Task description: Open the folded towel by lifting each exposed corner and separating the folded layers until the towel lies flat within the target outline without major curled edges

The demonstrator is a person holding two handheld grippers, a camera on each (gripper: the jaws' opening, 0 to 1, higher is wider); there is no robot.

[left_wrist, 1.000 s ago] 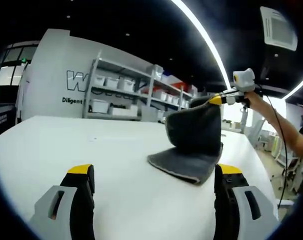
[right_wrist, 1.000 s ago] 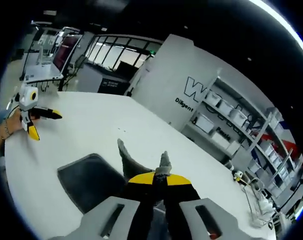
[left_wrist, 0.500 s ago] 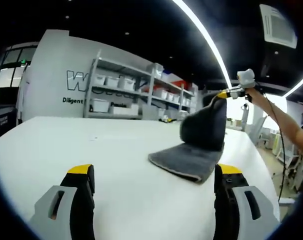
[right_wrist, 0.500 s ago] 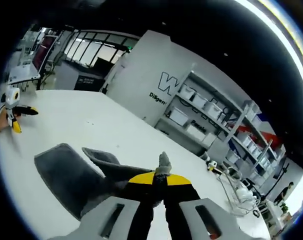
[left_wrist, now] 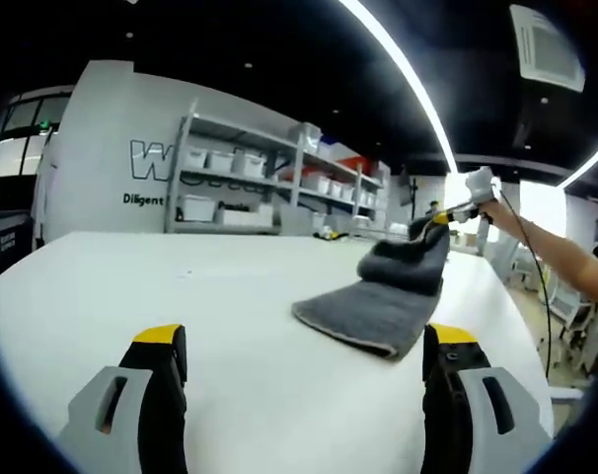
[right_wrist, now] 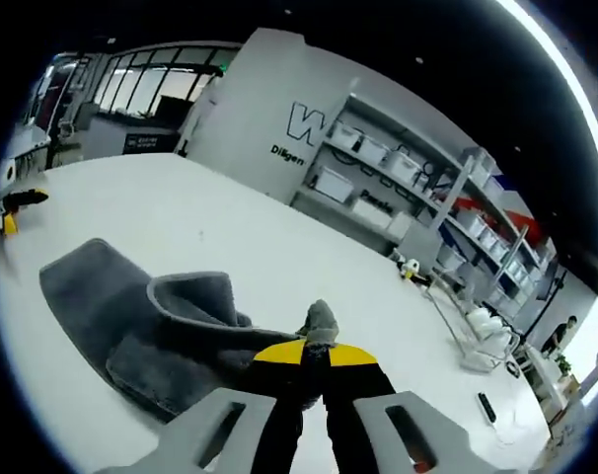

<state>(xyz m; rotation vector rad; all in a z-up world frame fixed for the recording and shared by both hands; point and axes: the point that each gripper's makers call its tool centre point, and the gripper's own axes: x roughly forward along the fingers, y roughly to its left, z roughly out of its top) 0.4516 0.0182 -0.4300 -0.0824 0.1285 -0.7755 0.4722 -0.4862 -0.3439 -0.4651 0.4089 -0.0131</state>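
A grey towel (left_wrist: 383,301) lies on the white table (left_wrist: 230,296), its far part lifted and drooping over itself. My right gripper (left_wrist: 445,214), held by a person's hand at the right of the left gripper view, is shut on the towel's raised corner. In the right gripper view the towel (right_wrist: 131,331) spreads to the left with a curled fold, and my right gripper (right_wrist: 313,355) pinches a tuft of it between its yellow-tipped fingers. My left gripper (left_wrist: 304,351) stands open, low over the table short of the towel, holding nothing. It appears small at the far left as the left gripper (right_wrist: 11,209).
Shelving with white bins (left_wrist: 250,183) stands behind the table against a white wall with lettering. A metal rack (right_wrist: 472,336) and small items sit at the table's far right end. The person's arm (left_wrist: 551,247) reaches in from the right.
My right gripper has carried the towel corner lower and farther away from the left gripper, so the raised flap has sunk and stretched out. My left gripper has stayed still.
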